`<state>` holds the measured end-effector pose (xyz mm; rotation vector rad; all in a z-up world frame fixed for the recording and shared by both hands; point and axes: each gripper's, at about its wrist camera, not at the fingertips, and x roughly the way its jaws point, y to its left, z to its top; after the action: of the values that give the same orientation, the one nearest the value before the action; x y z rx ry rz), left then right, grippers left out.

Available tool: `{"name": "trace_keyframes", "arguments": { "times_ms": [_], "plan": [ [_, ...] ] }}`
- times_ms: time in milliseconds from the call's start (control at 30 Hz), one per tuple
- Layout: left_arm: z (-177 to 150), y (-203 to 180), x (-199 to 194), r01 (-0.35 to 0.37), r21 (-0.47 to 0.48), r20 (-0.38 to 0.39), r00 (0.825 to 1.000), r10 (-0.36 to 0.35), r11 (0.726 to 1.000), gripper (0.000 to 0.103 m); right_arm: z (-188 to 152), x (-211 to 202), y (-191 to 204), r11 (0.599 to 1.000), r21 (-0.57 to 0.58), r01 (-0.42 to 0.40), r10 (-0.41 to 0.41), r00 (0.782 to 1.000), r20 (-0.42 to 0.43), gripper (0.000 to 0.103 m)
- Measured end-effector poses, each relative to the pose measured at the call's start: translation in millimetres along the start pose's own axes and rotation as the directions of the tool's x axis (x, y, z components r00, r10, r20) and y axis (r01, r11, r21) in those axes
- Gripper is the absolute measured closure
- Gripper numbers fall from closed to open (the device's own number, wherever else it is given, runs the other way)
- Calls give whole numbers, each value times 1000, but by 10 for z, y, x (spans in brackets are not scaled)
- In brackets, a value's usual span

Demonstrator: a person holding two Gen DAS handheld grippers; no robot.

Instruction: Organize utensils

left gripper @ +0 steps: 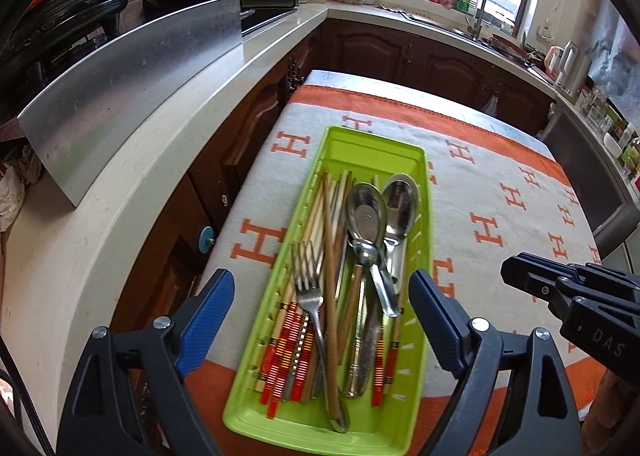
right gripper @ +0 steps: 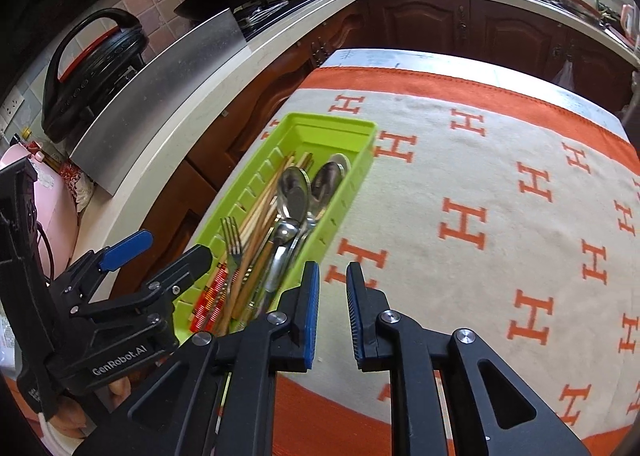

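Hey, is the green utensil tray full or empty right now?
Full. The green tray holds chopsticks, a fork and two metal spoons lying lengthwise; only its far end shows bare plastic.

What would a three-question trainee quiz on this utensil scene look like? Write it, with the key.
1. True or false: the wide-open left gripper holds the steel fork.
2. Which colour is the slotted plastic tray: A blue, B lime green, C white?
3. What lies between the fingers of the right gripper?

Key: 1 false; 2 B; 3 nothing, only the orange and cream H-patterned cloth below.
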<state>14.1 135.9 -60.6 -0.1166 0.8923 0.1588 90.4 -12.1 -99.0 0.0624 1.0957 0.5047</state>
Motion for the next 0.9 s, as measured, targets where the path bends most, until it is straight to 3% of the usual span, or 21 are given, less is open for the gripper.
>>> {"name": "trace_keyframes", "arguments": {
  "times_ms": [300,400,500,833,900],
  "plan": [
    [-129,-497,-17,113,46,-56,992,-111,993,12,-333,-260,-565,997,36,71,-72,997,34,84],
    [-171,-720,-90,154,59,-38,988,-152,986,1,-453,-383,-793,994,65,86,-89,995,52,83],
    [-191,-952,-160,204,75,-37,979,-201,976,1,-586,-552,-1026,989,93,111,-118,990,77,80],
    [-166,-1673,-502,171,222,-6,985,-174,960,1,-908,-1187,-1568,968,201,148,-179,973,147,74],
    [-121,-1796,-598,159,241,10,986,-166,957,1,-936,-1319,-1618,964,221,149,-188,968,165,68]
  ]
}}
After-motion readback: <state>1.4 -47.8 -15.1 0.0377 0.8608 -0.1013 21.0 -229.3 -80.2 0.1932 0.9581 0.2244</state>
